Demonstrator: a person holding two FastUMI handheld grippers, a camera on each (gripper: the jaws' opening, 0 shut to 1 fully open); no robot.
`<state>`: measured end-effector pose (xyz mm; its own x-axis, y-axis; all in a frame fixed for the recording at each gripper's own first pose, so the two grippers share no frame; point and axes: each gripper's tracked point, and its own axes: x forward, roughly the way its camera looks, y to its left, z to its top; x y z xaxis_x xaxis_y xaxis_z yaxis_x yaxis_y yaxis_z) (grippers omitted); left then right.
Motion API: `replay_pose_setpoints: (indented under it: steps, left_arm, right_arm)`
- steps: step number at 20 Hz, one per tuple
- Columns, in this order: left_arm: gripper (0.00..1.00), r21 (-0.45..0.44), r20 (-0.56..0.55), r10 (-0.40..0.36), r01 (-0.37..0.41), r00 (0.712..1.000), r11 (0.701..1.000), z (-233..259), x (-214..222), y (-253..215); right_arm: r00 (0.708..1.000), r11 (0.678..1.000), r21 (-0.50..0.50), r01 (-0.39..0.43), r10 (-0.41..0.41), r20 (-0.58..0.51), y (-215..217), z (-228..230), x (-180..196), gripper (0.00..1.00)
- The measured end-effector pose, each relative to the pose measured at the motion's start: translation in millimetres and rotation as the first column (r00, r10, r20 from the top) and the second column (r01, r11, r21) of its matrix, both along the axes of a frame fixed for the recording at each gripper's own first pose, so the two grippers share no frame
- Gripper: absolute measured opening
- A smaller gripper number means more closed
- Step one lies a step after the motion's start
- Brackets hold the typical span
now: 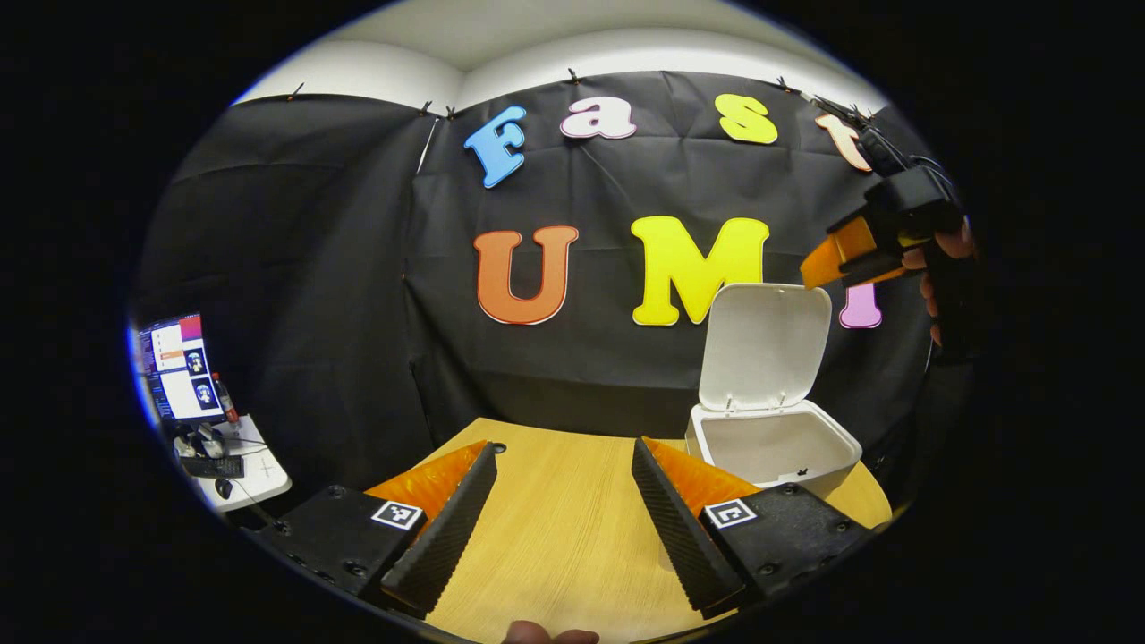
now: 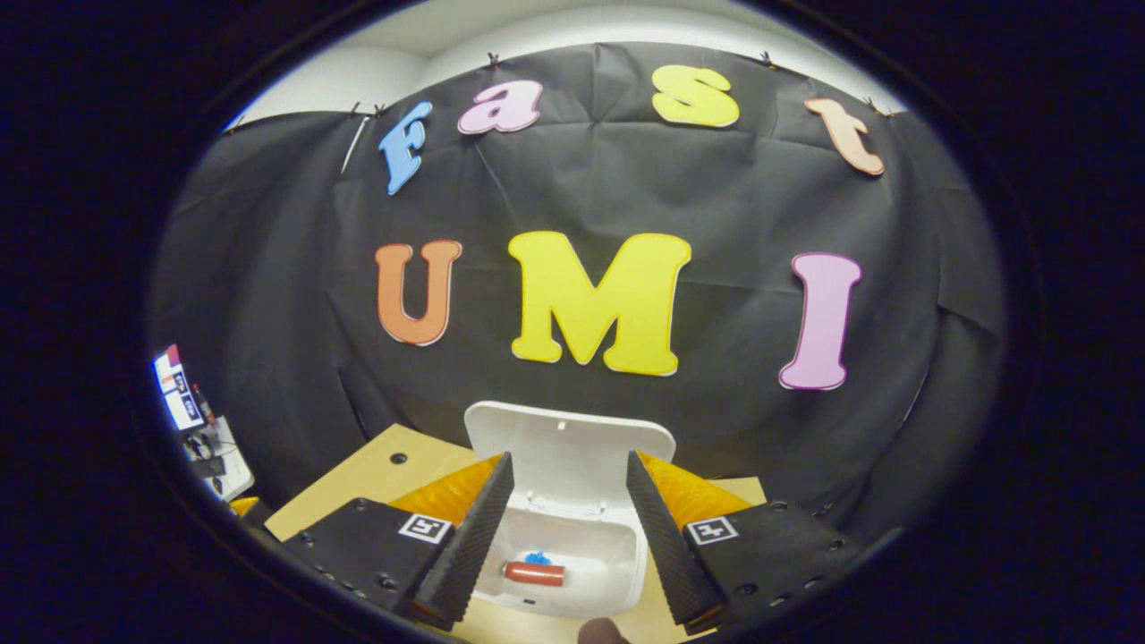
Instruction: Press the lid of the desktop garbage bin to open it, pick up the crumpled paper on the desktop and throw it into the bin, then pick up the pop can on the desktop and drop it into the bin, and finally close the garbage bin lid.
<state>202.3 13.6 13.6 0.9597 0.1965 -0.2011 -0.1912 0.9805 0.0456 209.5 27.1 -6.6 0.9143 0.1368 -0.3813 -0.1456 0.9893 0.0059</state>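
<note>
Left gripper view first: far off at the left edge a small white side table (image 1: 255, 474) carries a lit monitor (image 1: 179, 367), a keyboard and a mouse. Nearer, the left gripper (image 1: 564, 465) hangs low over the wooden desktop (image 1: 564, 537) with its jaws spread wide and nothing between them. Just beyond its right-hand finger stands the white garbage bin (image 1: 774, 447), its lid (image 1: 765, 344) flipped upright against the black cloth wall. Above and to the right of that lid, the right gripper (image 1: 818, 268) is held up in the air by a hand (image 1: 939, 259).

Right gripper view: the right gripper (image 2: 568, 483) is parted wide as well, empty, poised straight above the open garbage bin (image 2: 626, 559). Down on the bin's floor, framed between the two fingers, the pop can (image 2: 534, 573) lies on its side, with a blue scrap (image 2: 537, 558), too small to tell what it is, just behind it.
</note>
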Motion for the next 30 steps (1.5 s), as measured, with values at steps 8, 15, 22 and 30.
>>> replay_pose_setpoints:
  steps: [8,15,22,30]
  left_arm:
    - [0.99,0.031,0.021,0.056,-0.057,0.998,0.998,9,-3,24]
    - [0.98,0.029,0.025,0.134,-0.135,0.991,0.99,11,-14,47]
    - [0.98,0.026,0.042,0.144,-0.145,0.989,0.989,16,-24,46]
    - [0.98,0.024,0.048,0.079,-0.08,0.996,0.997,17,-37,29]
  right_arm:
    - [0.996,0.996,-0.003,0.085,-0.085,0.031,8,1,53,0.81]
    - [0.993,0.992,-0.034,0.12,-0.12,0.006,7,-16,82,0.84]
    - [0.992,0.993,0.014,0.117,-0.116,-0.044,8,-21,64,0.82]
    - [0.976,0.992,0.023,0.127,-0.12,-0.183,-2,-71,3,0.87]
